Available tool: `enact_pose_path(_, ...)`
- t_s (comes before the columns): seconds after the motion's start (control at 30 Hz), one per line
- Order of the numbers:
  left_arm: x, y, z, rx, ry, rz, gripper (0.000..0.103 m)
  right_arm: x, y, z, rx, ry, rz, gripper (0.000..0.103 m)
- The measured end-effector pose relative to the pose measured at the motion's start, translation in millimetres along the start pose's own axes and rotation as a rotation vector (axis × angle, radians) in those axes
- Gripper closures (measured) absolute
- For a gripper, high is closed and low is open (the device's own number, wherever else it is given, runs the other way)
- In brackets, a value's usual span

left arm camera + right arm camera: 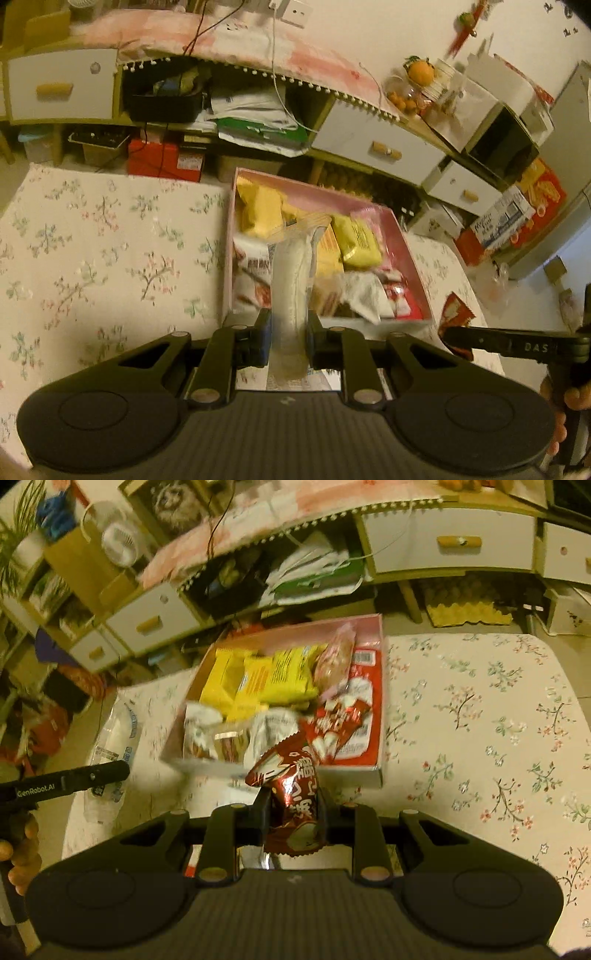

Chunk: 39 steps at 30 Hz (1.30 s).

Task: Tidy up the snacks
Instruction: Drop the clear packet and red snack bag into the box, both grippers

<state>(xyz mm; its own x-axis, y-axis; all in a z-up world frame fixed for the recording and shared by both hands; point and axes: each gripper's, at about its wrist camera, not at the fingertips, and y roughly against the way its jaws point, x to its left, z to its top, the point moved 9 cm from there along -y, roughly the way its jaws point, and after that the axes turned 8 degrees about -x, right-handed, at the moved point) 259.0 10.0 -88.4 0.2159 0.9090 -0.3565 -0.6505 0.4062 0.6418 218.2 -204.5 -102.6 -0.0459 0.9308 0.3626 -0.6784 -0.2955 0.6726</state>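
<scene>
Pinching a clear plastic snack packet (291, 280) between its two fingers, the left claw (289, 332) holds the packet upright, its top end reaching over the near edge of the pink box (406, 240). The right claw (293, 805) pinches a dark red snack wrapper (291, 794) with white lettering, crumpled between its fingers and tilted toward the box's near edge.

Beyond both claws, the pink box sits on the surface, which is covered by a floral tablecloth (92, 258). In the left wrist view the box lies against the surface's far edge. Inside it, yellow packets (258, 679) fill the far part, white packets (207, 734) lie along the near-left side as the right wrist view shows it, and red-and-white packets (351, 709) fill the right side. A pale pink wrapped snack (336, 657) lies over the yellow and red ones.

In the left wrist view the right claw's black arm reaches in from the right edge, with a red wrapper (456, 314) behind it near the surface's right edge. In the right wrist view the left claw comes in from the left edge, a person's fingers (22, 849) around its handle, and the clear packet shows beside it over the surface's left edge.

Behind the surface stands a low cabinet with white drawers (61, 86) and cluttered open shelves.
</scene>
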Motion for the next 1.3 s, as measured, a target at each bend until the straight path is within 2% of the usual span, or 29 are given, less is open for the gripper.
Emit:
enact_pose_path(0.2, -16.7, -31.4, 14.5, -0.018, 0.006, -0.033, 0.08, -8.7, -15.1, 18.0, -0.042, -0.033, -0.032, 0.08)
enact_pose_path(0.37, -31.5, -59.9, 32.3, -0.052, -0.016, -0.029, 0.08, -13.7, -29.0, 40.7, -0.08, -0.045, -0.051, 0.08)
enact_pose_path(0.53, -27.4, -84.2, 42.0, -0.083, -0.034, 0.035, 0.079, -25.5, -48.0, 58.4, -0.118, -0.108, -0.058, 0.08)
enact_pose_path(0.57, -24.8, -87.1, 43.1, -0.089, -0.028, 0.054, 0.077, -28.9, -52.8, 59.6, -0.125, -0.125, -0.066, 0.08)
enact_pose_path(0.6, -22.1, -88.3, 43.4, -0.094, -0.021, 0.068, 0.069, -32.4, -57.3, 60.9, -0.135, -0.145, -0.074, 0.079)
enact_pose_path(0.67, -20.0, -85.9, 42.7, -0.1, -0.032, 0.066, 0.056, -38.3, -65.2, 60.0, -0.138, -0.185, -0.084, 0.077)
enact_pose_path(0.7, -19.9, -83.6, 42.7, -0.104, -0.05, 0.07, 0.054, -40.5, -66.8, 59.0, -0.138, -0.197, -0.089, 0.076)
enact_pose_path(0.77, -16.1, -79.4, 43.4, -0.109, -0.068, 0.077, 0.054, -42.7, -66.5, 55.8, -0.143, -0.199, -0.094, 0.076)
enact_pose_path(1.03, -5.2, -51.1, 41.8, -0.091, -0.028, 0.078, 0.054, -45.9, -41.2, 57.9, -0.156, -0.22, -0.121, 0.076)
enact_pose_path(1.2, -7.3, -32.5, 24.2, -0.042, -0.037, 0.077, 0.054, -30.7, -22.9, 57.9, -0.147, -0.175, -0.112, 0.075)
enact_pose_path(1.3, -13.0, -23.0, 8.0, -0.008, -0.046, 0.064, 0.051, -16.6, -12.2, 51.3, -0.128, -0.118, -0.102, 0.072)
